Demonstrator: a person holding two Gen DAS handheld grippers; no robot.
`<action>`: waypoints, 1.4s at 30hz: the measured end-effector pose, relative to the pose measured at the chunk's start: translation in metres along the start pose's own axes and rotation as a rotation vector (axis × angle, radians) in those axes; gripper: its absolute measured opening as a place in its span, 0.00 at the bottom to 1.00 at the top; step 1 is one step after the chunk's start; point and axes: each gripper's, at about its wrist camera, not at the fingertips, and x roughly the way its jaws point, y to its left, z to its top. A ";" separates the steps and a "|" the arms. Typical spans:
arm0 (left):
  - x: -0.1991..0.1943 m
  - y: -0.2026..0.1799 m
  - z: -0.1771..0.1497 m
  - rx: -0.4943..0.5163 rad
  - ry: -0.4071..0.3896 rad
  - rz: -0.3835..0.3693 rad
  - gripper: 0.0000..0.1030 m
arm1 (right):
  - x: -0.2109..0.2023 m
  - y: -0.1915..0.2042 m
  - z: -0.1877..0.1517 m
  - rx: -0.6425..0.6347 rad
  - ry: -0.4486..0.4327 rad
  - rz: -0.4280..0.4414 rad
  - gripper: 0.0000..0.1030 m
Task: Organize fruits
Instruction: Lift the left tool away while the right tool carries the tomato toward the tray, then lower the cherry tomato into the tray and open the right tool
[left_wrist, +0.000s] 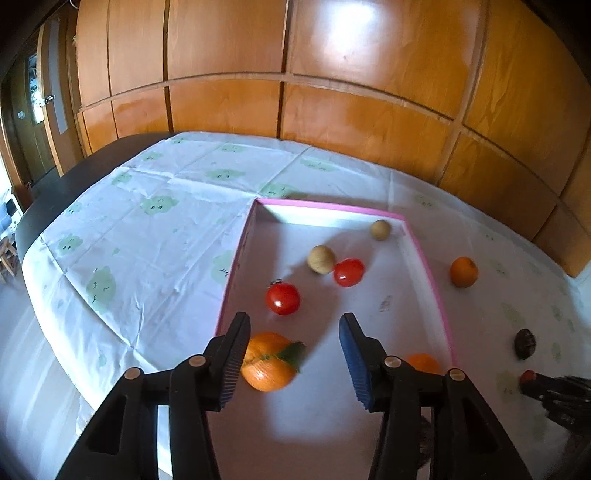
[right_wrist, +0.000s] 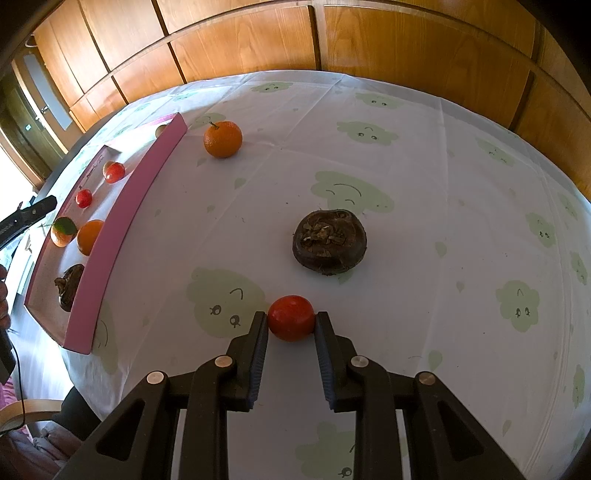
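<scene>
Where left view blurs, right shows tomato (right_wrist: 291, 317) clamped.

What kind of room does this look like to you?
Probably a home dining room: a table under a cloud-print tablecloth, a wood-panelled wall behind it, and a door at the left.

- Left gripper (left_wrist: 293, 354): tilted downward, jaws standing apart, nothing pressed between its pads.
- Right gripper (right_wrist: 291, 325): angled steeply down, jaws clamped on a red fruit (right_wrist: 291, 317).
</scene>
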 end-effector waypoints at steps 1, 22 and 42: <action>-0.002 -0.003 0.000 0.007 -0.006 -0.004 0.51 | 0.000 0.000 0.000 0.002 0.000 0.000 0.25; -0.017 -0.022 -0.011 0.059 -0.022 -0.025 0.55 | -0.004 0.018 0.006 -0.015 -0.009 0.033 0.25; -0.020 0.022 -0.006 -0.036 -0.046 0.037 0.56 | -0.014 0.140 0.071 -0.206 -0.079 0.267 0.25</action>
